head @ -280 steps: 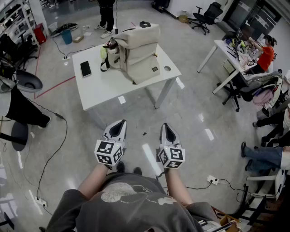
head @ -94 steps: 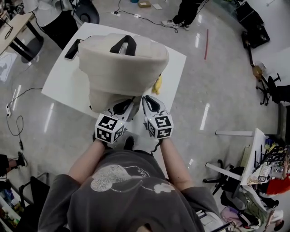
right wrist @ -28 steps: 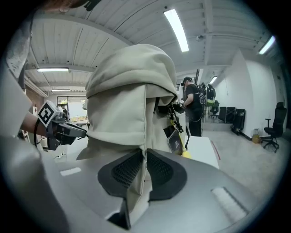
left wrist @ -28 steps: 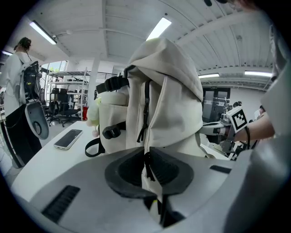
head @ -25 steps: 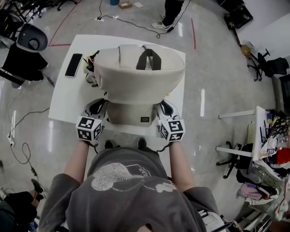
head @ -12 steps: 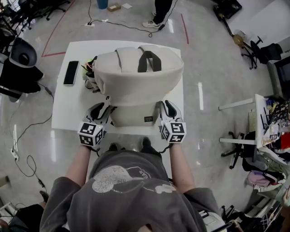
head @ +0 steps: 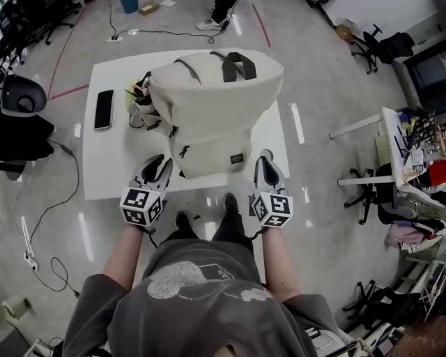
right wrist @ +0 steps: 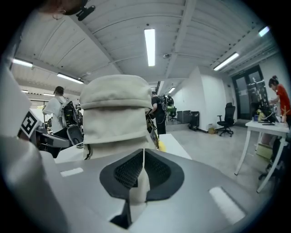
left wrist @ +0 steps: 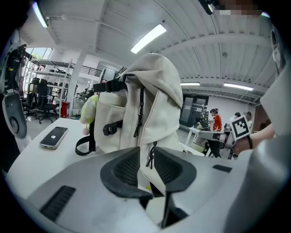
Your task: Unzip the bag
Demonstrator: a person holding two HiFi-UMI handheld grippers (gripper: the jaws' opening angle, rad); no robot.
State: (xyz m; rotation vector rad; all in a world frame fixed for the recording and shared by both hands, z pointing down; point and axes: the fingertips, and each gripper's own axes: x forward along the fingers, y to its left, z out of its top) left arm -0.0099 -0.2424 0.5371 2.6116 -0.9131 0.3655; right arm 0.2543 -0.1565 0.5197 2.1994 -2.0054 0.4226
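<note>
A cream backpack [head: 209, 90] stands upright on the white table [head: 104, 160], its front pocket facing me. A dark zipper pull cord [head: 183, 150] hangs at the pocket's left side. My left gripper [head: 162, 167] hovers over the table's near edge just left of the pocket, clear of the bag. Its jaws are closing with only air between them. In the left gripper view, the left gripper [left wrist: 145, 159] frames the pull cord [left wrist: 150, 157] further off. My right gripper [head: 265, 159] sits off the pocket's right corner. In the right gripper view, the right gripper [right wrist: 143, 157] has its jaws almost together, with the backpack [right wrist: 116, 113] beyond.
A black phone [head: 103, 109] lies at the table's left side, and a yellow-green plush toy [head: 132, 97] hangs on the bag's left. Cables trail over the floor at left. Another table [head: 362, 122] and office chairs stand to the right. A person's feet [head: 209, 21] show beyond the table.
Both grippers have drawn back from the bag's lower corners toward the table's near edge. The left jaws stand wider apart than a second ago. The view has shifted back.
</note>
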